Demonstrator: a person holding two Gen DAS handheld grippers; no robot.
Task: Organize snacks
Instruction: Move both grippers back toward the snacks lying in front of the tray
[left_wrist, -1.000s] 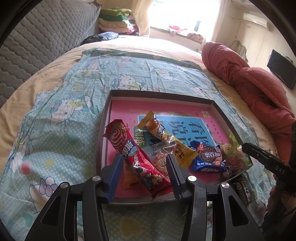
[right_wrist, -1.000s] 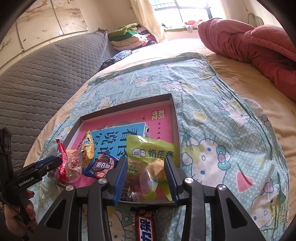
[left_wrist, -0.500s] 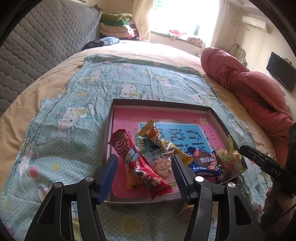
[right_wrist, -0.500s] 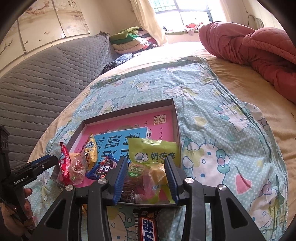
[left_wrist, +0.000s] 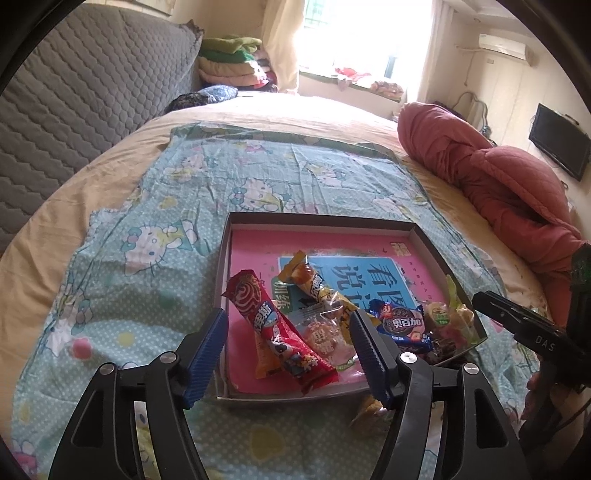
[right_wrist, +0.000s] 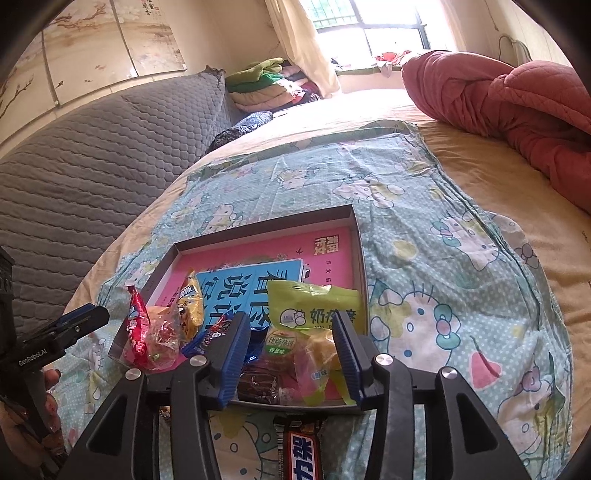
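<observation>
Left claw (left_wrist: 288, 334): released, jaws just widened, above red wrapper (left_wrist: 275, 328)
Right claw (right_wrist: 291, 339): released, jaws just widened around green bag (right_wrist: 314, 308)
Tray (left_wrist: 321, 221): holds snacks

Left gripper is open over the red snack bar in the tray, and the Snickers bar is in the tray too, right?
Not quite. The left gripper is open over the red snack bar in the tray, but the Snickers bar lies outside it on the sheet, as the right wrist view shows.

Bed (left_wrist: 110, 192) under cartoon-print cloth (left_wrist: 229, 184)
</observation>
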